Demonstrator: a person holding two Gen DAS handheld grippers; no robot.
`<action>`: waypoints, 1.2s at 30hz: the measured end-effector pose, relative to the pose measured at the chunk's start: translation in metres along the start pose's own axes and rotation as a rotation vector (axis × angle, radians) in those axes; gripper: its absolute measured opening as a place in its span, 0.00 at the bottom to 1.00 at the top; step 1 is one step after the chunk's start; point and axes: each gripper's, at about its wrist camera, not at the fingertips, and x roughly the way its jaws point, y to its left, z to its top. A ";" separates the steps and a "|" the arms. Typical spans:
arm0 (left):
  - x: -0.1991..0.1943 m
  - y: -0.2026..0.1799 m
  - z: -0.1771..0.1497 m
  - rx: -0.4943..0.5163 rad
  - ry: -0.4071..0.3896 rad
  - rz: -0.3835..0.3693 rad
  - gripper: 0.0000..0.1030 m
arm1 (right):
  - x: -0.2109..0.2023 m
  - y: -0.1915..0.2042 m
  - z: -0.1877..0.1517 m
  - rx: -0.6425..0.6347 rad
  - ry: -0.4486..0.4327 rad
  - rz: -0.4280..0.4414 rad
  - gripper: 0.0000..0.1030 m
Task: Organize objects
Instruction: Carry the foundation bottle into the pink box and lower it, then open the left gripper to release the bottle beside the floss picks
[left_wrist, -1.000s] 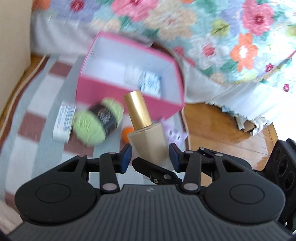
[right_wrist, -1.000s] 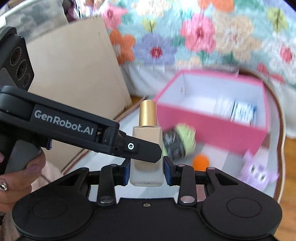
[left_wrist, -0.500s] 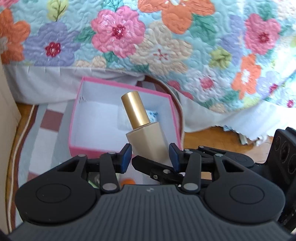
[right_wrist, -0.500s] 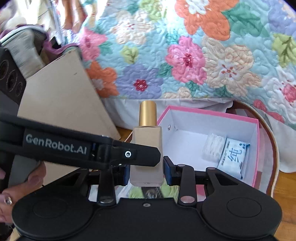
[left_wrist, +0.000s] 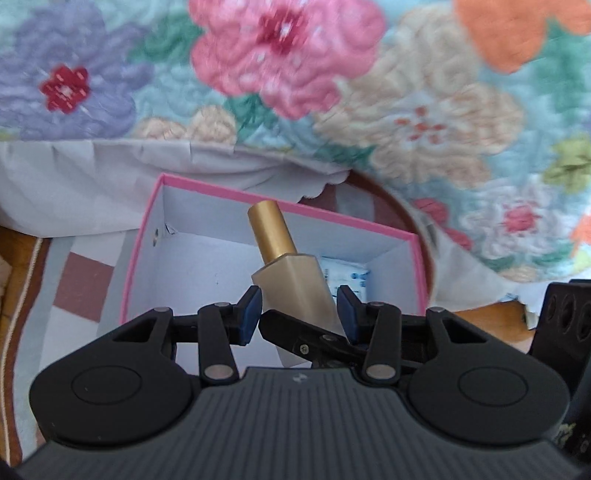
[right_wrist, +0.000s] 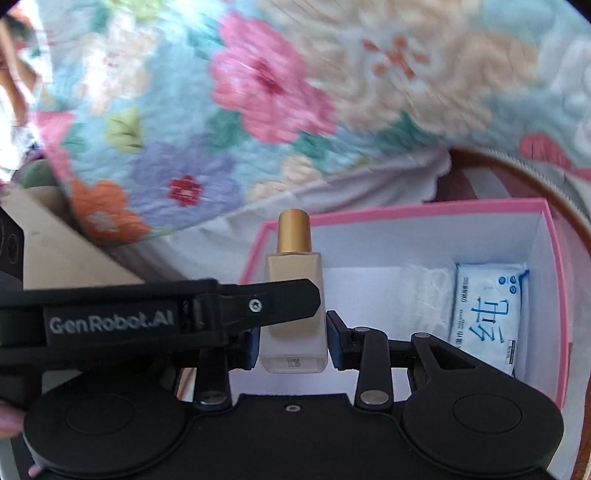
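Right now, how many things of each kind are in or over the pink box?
Beige glass bottle with gold cap, held over the pink cardboard box: 1
Blue-and-white tissue pack: 1
Clear-wrapped white pad bundle: 1
Total: 3

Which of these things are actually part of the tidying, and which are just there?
Part of the job:
gold-capped bottle, between both grippers' fingers
pink box
tissue packet, already inside the box

Just there:
floral quilt
striped rug
cardboard sheet
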 end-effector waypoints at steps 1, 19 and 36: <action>0.012 0.003 0.002 -0.004 0.012 0.006 0.41 | 0.009 -0.005 0.001 0.009 0.010 -0.009 0.39; 0.097 0.059 0.003 -0.153 0.109 -0.018 0.20 | 0.099 -0.030 0.002 0.032 0.171 -0.178 0.39; 0.105 0.058 -0.007 -0.168 0.140 0.013 0.20 | 0.084 -0.024 -0.023 -0.139 0.330 -0.145 0.14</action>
